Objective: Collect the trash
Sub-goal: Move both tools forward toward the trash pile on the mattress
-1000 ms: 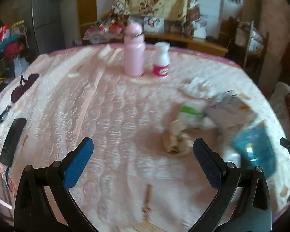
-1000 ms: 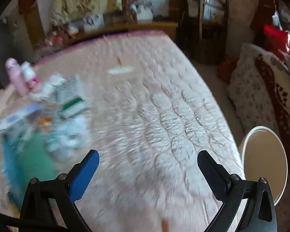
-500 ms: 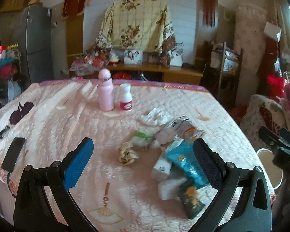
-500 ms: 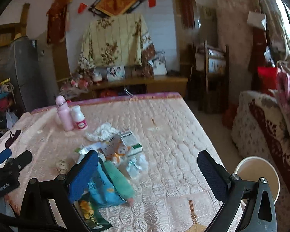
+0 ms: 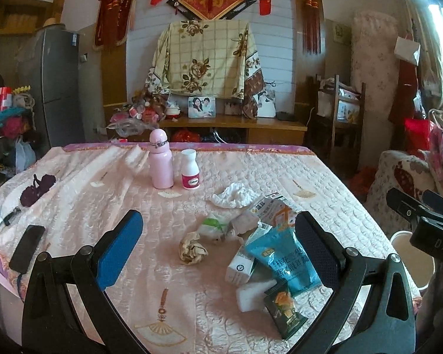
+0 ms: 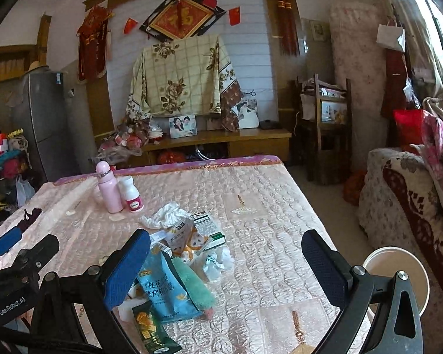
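Observation:
A heap of trash lies on the pink quilted table: a blue snack bag point(image 5: 283, 261) point(image 6: 161, 286), a dark green packet point(image 5: 285, 309) point(image 6: 150, 332), a crumpled brown paper ball point(image 5: 192, 247), a white tissue point(image 5: 234, 196) point(image 6: 165, 216), small cartons point(image 5: 240, 268) and a white foam block point(image 5: 249, 293). A white bin point(image 6: 398, 277) point(image 5: 410, 253) stands on the floor at the table's right. My left gripper point(image 5: 218, 253) is open and empty, held back above the near edge. My right gripper point(image 6: 226, 265) is open and empty, above the near right part.
A pink bottle point(image 5: 161, 159) point(image 6: 109, 187) and a small white bottle point(image 5: 190, 174) point(image 6: 131, 196) stand at the far middle. A black phone point(image 5: 26, 247) and a dark cloth item point(image 5: 37, 188) lie at the left edge. A patterned sofa point(image 6: 407, 194) is right of the bin.
Both grippers have pulled back and tilted up from close over the table to a steady, wider view of the room. Both stayed open and empty. The trash has not moved.

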The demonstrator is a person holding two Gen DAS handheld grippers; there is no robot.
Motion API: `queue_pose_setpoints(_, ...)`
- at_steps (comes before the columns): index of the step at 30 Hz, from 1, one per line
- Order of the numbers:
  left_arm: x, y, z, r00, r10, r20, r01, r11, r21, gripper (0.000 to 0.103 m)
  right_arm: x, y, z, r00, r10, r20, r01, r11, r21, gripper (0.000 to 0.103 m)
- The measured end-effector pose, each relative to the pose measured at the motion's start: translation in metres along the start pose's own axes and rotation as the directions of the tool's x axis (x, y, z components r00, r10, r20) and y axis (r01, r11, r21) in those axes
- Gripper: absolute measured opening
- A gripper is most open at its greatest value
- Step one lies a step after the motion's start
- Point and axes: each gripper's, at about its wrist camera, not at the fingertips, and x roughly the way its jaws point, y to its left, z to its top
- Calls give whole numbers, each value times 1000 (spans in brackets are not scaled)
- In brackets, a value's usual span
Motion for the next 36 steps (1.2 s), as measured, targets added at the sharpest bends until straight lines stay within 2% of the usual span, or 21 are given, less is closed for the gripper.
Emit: queue_pose_setpoints(36,-2,4,3,1000,-1,-4,1,1000,-10,102,2,-1,0,1000,-6,-4,6,1000,0,102)
